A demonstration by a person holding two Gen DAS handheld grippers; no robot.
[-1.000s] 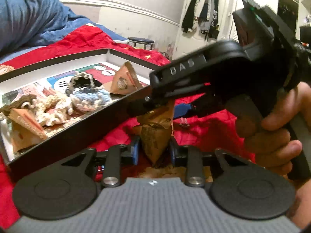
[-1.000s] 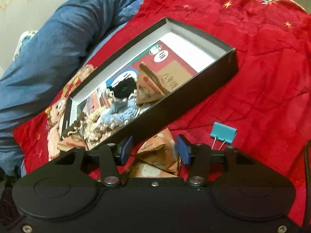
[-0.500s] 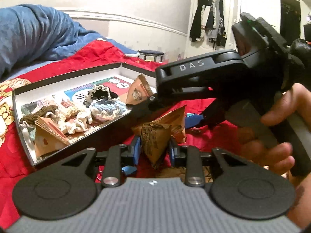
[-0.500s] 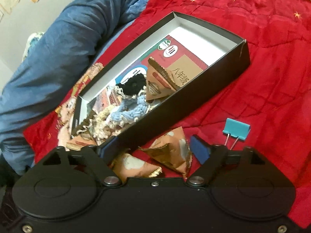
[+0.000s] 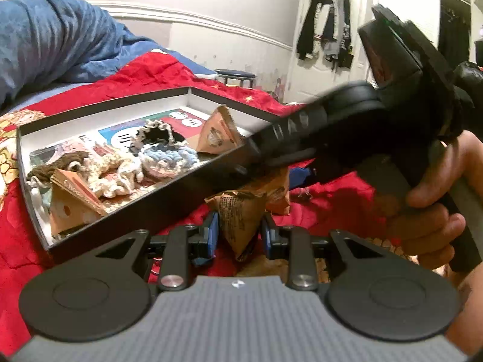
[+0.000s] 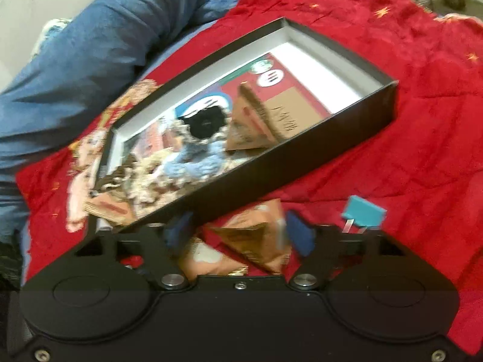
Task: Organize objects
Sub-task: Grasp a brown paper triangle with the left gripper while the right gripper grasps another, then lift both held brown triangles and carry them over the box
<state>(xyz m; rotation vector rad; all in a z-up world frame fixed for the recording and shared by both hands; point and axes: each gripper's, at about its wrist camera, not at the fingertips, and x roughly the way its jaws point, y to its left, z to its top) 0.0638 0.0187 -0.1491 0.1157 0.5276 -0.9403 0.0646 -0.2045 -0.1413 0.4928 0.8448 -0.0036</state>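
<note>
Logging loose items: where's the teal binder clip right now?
Right wrist view, lower right: the clip lies on the red blanket, outside the black box, just right of the right claw.

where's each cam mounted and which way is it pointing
Left wrist: on the left tongs, looking slightly down across the red bedspread toward the door; a brown triangular packet is pinched between its blue pads, and a hand holding the right tongs crosses the frame.
Right wrist: on the right tongs, looking steeply down; their jaws are closing around a packet beside a teal binder clip.
Both show the black box of yarn pieces and packets.
</note>
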